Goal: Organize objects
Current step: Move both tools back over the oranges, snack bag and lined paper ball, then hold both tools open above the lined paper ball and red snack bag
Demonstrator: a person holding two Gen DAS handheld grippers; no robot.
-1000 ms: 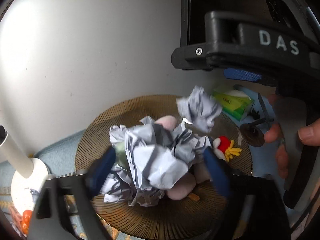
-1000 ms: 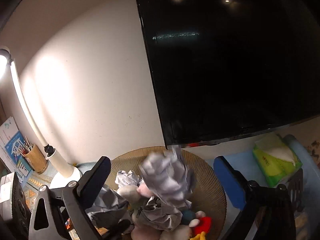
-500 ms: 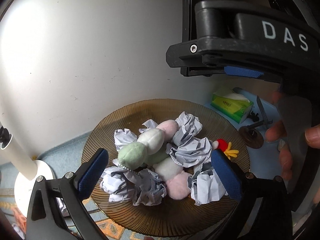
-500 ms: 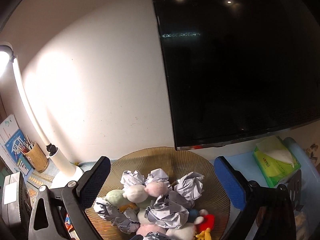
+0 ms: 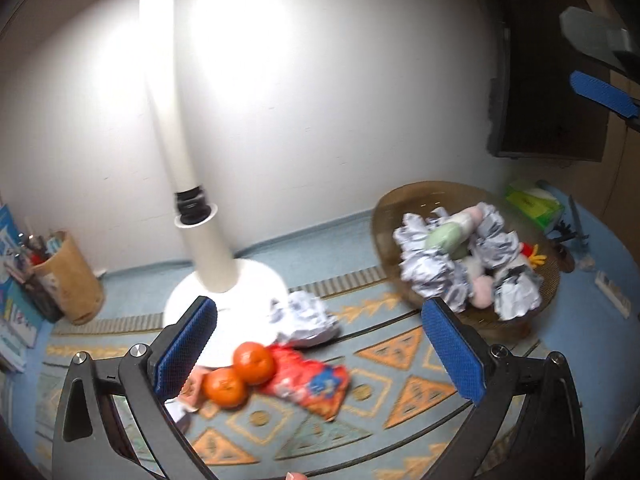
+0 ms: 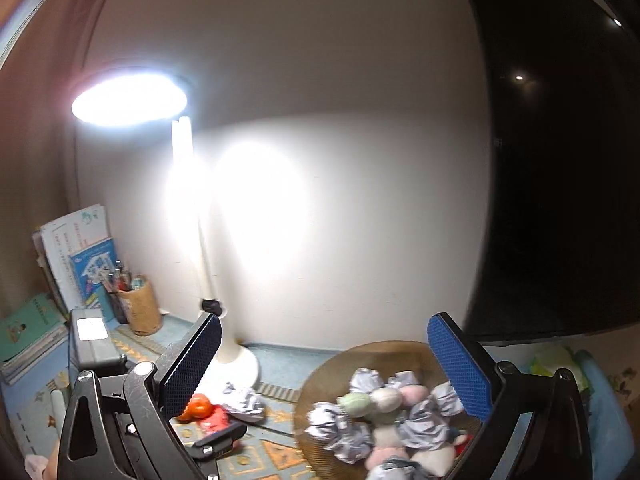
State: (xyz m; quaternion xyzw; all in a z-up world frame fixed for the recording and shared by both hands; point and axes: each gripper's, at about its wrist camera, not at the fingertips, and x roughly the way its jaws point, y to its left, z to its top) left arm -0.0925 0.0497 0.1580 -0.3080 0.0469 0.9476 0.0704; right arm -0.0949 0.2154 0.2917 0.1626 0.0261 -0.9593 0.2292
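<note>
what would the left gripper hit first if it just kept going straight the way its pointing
Probably the crumpled paper ball lying on the patterned mat beside the lamp base; it sits about midway between the open left gripper's fingers. The oranges lie nearer but lower-left. Depth is unclear.

Lit by a desk lamp (image 6: 129,98) whose head blows out to pure white, throwing a hot glare patch on the wall (image 6: 360,200). Dim toward the dark screen (image 6: 560,200). Strong fisheye bending and black vignetting at corners; motion blur throughout.
</note>
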